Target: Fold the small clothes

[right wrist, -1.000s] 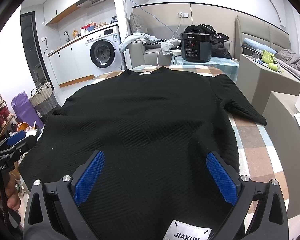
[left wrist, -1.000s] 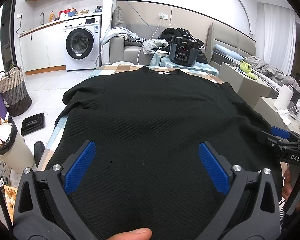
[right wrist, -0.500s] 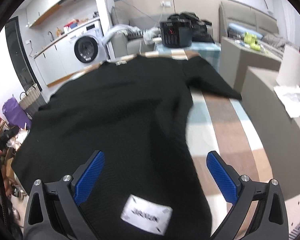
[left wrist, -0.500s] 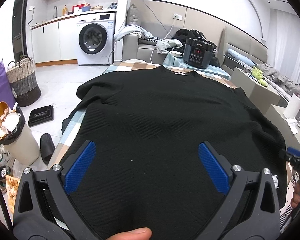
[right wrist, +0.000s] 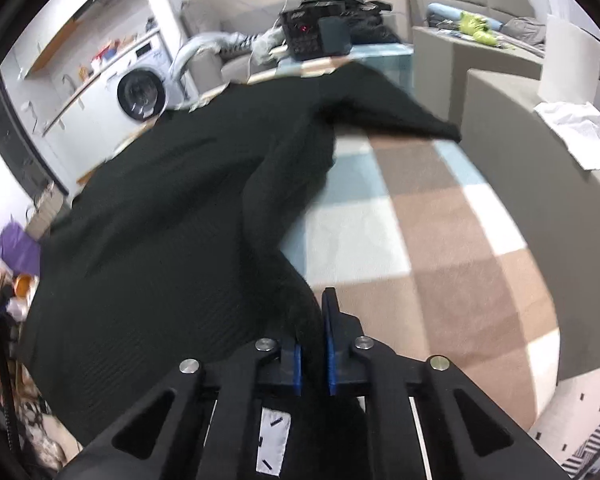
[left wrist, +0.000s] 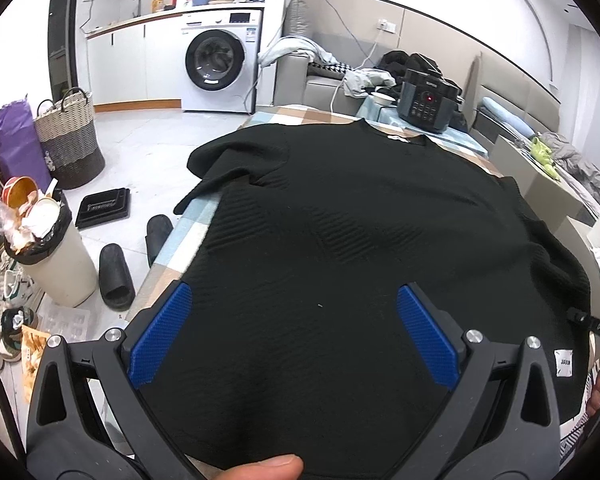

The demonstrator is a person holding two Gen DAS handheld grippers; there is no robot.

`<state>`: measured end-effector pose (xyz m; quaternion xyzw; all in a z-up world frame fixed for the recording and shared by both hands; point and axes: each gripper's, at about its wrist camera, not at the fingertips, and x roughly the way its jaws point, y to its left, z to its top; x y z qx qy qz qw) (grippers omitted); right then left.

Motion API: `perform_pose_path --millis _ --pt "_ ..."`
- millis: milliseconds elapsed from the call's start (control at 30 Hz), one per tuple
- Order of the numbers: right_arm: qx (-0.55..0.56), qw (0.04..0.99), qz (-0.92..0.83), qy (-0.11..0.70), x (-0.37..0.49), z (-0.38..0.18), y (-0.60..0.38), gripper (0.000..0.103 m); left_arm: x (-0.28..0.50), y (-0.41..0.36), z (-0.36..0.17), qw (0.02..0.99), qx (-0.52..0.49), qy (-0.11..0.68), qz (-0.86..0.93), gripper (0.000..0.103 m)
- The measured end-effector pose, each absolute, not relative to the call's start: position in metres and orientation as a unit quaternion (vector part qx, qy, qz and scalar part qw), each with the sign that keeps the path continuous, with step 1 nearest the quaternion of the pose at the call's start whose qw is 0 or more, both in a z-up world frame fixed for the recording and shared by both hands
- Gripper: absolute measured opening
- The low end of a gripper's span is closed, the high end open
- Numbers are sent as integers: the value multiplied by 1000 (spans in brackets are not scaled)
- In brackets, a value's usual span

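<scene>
in the left wrist view: black sweater (left wrist: 360, 240) spread flat over a checked table (left wrist: 188, 232), neck to the far end, one sleeve bunched at the far left corner and drooping over the table's edge. left gripper (left wrist: 294, 336) above the near hem, jaws spread wide, blue pads (left wrist: 160, 336) apart with the cloth lying beneath and between them; nothing held. thumb tip (left wrist: 268, 468) at the bottom edge. white tag (left wrist: 563, 363) on the hem at near right. right gripper (left wrist: 592, 326) partly seen at the right edge, at the sweater's near right corner; its jaws are hidden here. beyond the table: cooker (left wrist: 428, 100), washer (left wrist: 220, 64). on the floor at left: basket (left wrist: 68, 136), bin (left wrist: 52, 256), slippers (left wrist: 116, 276).

in the right wrist view (blurred): right gripper (right wrist: 314, 340) with jaws drawn nearly together, a fold of the sweater (right wrist: 160, 240) pinched between the pads (right wrist: 330, 344). cloth runs up and away from the pads in a raised ridge toward the far sleeve; the rest of the body lies to the left. bare checked table (right wrist: 420, 220) to the right of the gripper. white tag (right wrist: 274, 440) just under the gripper. cooker (right wrist: 312, 36) at the far end, washer (right wrist: 144, 88) far left, white paper (right wrist: 576, 128) on a grey surface at right.
</scene>
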<state>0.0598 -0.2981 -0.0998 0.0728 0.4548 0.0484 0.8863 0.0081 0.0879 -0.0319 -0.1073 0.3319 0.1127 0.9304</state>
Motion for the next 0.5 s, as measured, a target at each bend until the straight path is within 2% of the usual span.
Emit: perform_pose_path --millis 233,300,333,367,400,433,467,500 --pt "65 898 7 435 90 -82 -314 8 21 87 -29 926 -101 341 126 102" --pt "60 899 3 433 94 -79 -314 15 25 86 -27 926 -103 340 126 102" --pt "57 897 4 438 96 -78 -313 25 27 86 -26 926 -103 341 126 102" --pt "52 895 1 442 97 -76 -312 39 27 86 -26 925 -100 342 129 102" --pt "45 898 -4 438 95 -73 -311 48 31 85 -25 924 -95 346 135 102" --pt "34 902 -9 429 93 -69 -309 65 35 84 -24 921 -89 351 140 102" --pt "24 906 -13 422 93 -65 -307 77 38 82 -23 920 -84 356 143 102" --pt "12 911 -21 412 90 -60 -305 82 42 80 -22 917 -80 361 147 102"
